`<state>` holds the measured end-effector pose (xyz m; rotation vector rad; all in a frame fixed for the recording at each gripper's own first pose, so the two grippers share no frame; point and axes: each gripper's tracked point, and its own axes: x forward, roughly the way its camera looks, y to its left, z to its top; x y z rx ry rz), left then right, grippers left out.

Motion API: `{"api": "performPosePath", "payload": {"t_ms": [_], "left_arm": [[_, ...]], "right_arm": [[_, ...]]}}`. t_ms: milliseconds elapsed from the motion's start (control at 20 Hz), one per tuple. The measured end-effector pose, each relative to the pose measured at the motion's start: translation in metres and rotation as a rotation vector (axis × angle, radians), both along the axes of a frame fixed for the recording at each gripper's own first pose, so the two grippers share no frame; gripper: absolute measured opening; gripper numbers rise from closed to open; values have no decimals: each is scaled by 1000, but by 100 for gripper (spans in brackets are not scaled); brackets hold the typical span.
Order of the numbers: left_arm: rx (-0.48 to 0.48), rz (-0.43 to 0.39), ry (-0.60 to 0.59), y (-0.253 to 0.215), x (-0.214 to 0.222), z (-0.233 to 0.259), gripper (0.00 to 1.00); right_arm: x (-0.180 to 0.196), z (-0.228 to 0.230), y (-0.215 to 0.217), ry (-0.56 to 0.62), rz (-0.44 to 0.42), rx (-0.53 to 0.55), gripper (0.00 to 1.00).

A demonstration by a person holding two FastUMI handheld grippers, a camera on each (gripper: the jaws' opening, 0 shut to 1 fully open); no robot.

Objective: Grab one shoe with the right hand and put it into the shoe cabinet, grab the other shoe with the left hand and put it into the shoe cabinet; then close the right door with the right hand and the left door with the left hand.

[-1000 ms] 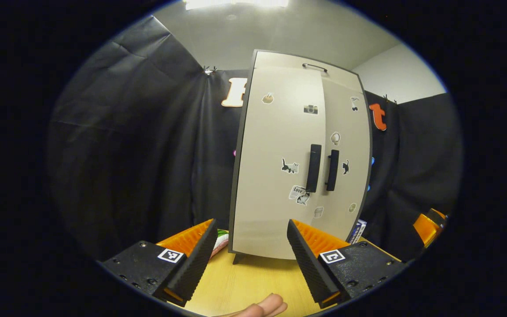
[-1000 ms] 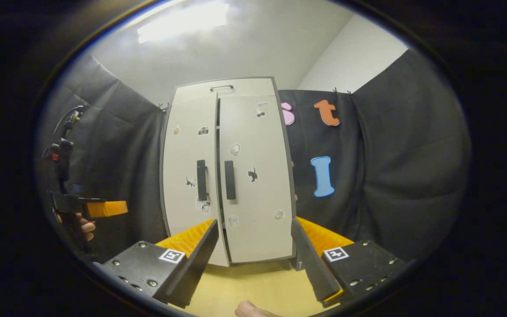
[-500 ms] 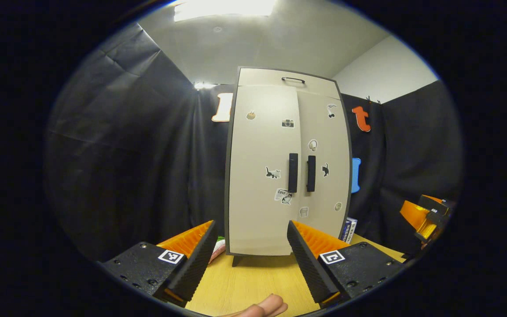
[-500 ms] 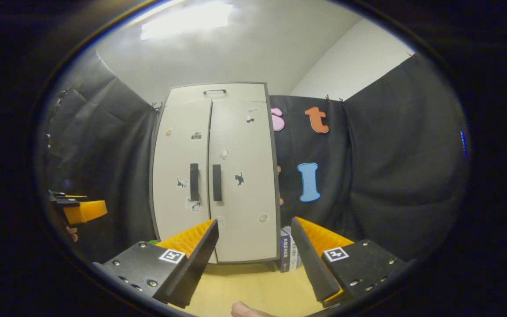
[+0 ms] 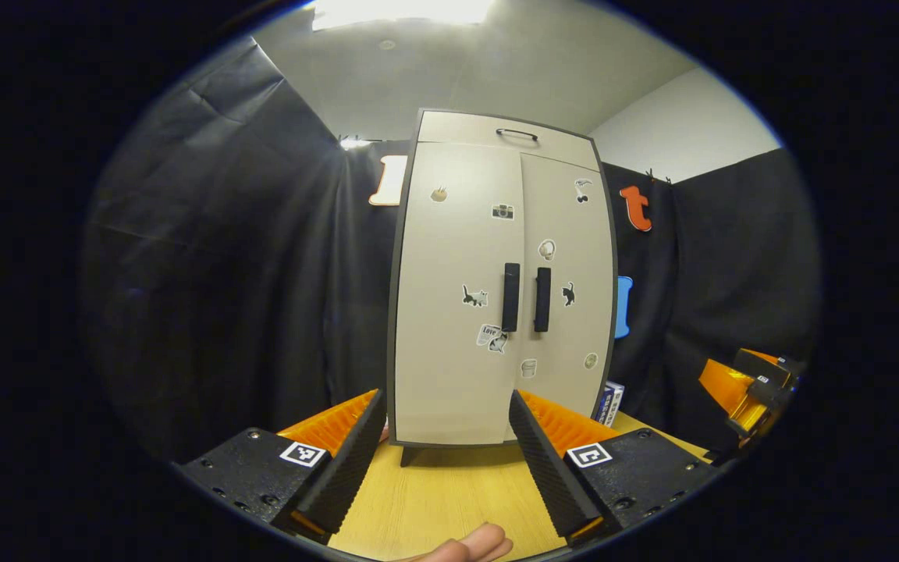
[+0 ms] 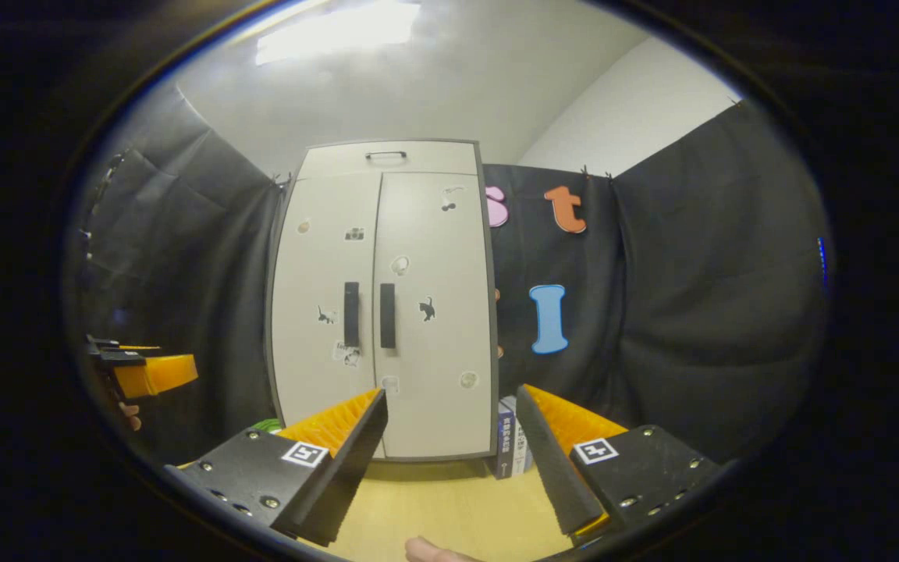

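Beige two-door shoe cabinet (image 5: 500,289) on wooden bench (image 5: 449,499) looks fully closed; left tool (image 5: 443,457) and right tool (image 6: 449,460) gape empty, task apparently done.

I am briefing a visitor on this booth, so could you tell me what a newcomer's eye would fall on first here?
First the pale cabinet, upright at the back of the wooden table, both doors flush, its two dark handles side by side at mid-height and small stickers dotted across it. Next come the open right gripper and open left gripper low in front, both empty. A book stands just right of the cabinet.
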<state>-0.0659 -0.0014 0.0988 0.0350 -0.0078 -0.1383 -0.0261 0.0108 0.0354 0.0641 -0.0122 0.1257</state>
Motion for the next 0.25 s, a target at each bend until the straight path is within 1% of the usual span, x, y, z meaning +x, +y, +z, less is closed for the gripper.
{"api": "performPosePath", "payload": {"t_ms": [100, 250], "left_arm": [[-18, 8, -16, 1, 2, 4, 96], [-35, 7, -41, 1, 2, 8, 96]], "right_arm": [[-2, -9, 15, 24, 58, -2, 98], [-8, -15, 19, 24, 90, -13, 99]]}}
